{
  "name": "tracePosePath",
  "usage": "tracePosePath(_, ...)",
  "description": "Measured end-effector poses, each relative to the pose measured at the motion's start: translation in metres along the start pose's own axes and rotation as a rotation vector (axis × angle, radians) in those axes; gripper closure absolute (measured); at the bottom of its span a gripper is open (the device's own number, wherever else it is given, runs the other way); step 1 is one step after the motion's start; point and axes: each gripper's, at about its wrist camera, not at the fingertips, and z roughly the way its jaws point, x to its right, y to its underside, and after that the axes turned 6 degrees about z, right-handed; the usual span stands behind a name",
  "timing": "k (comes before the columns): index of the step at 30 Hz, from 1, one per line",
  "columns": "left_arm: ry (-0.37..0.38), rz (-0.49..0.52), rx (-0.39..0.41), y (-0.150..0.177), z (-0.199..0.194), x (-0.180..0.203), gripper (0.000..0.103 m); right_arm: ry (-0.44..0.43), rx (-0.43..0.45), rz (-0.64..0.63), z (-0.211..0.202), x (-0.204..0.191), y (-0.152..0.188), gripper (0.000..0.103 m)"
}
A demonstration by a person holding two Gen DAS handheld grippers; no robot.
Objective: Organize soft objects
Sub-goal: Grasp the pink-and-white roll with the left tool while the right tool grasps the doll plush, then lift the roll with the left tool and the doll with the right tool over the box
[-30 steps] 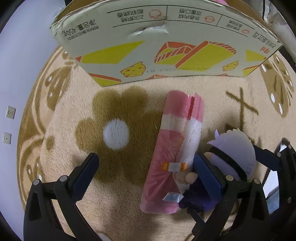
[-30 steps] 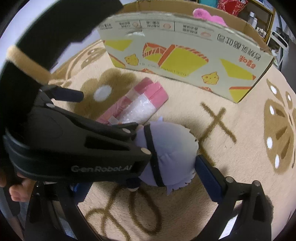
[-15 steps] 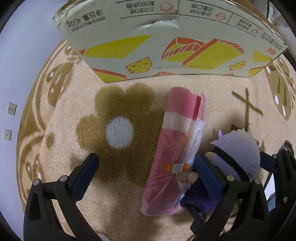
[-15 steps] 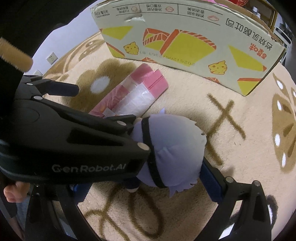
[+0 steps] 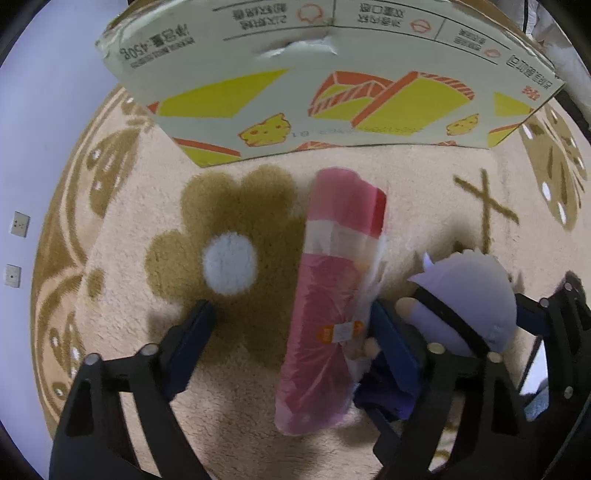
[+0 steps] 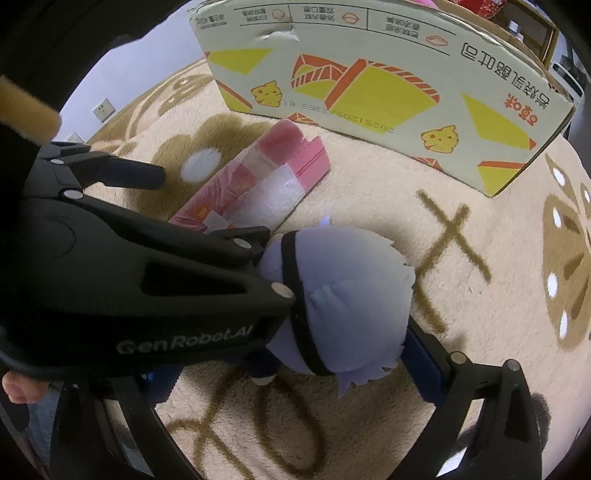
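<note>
A pink plastic-wrapped roll [image 5: 332, 302] lies on the beige carpet between my left gripper's [image 5: 291, 332] open fingers, nearer the right finger [image 5: 391, 347]. It also shows in the right wrist view [image 6: 255, 188]. A lavender-haired plush doll [image 5: 469, 306] with a black band lies just right of the roll. My right gripper [image 6: 288, 354] is open around the doll's head [image 6: 343, 295]; its right finger [image 6: 424, 365] is near the head and the left gripper's body hides its left finger. A large cardboard box [image 5: 332, 81] stands behind both.
The carpet [image 5: 229, 258] has brown flower, cross and leaf patterns. A lilac wall with sockets [image 5: 18, 225] is at the left. Shelves [image 6: 532, 22] show behind the box at the top right. The left gripper's body [image 6: 129, 277] crowds the right wrist view.
Both grippers have moved down and forward, so the roll, the doll and the box look nearer. The left fingers now reach the carpet around the roll. The jaws stay open.
</note>
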Motion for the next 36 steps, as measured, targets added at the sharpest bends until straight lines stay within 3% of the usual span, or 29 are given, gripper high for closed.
tracePosePath(11, 0.051, 0.023, -0.008, 0.003, -0.010, 0.008, 0.073, -0.012, 0.021, -0.012, -0.010, 0.000, 0.003, 0.002)
tracePosePath(19, 0.038, 0.021, -0.003, 0.003, -0.013, 0.013, 0.081, -0.022, 0.019, -0.003, -0.015, 0.003, 0.003, 0.002)
tracePosePath(25, 0.035, 0.018, 0.007, 0.005, -0.018, 0.007, 0.088, -0.020, 0.030, -0.022, -0.018, 0.002, 0.002, 0.012)
tracePosePath(36, 0.035, -0.027, 0.039, 0.003, -0.031, -0.012, 0.088, -0.015, 0.083, 0.002, -0.033, 0.009, -0.001, 0.017)
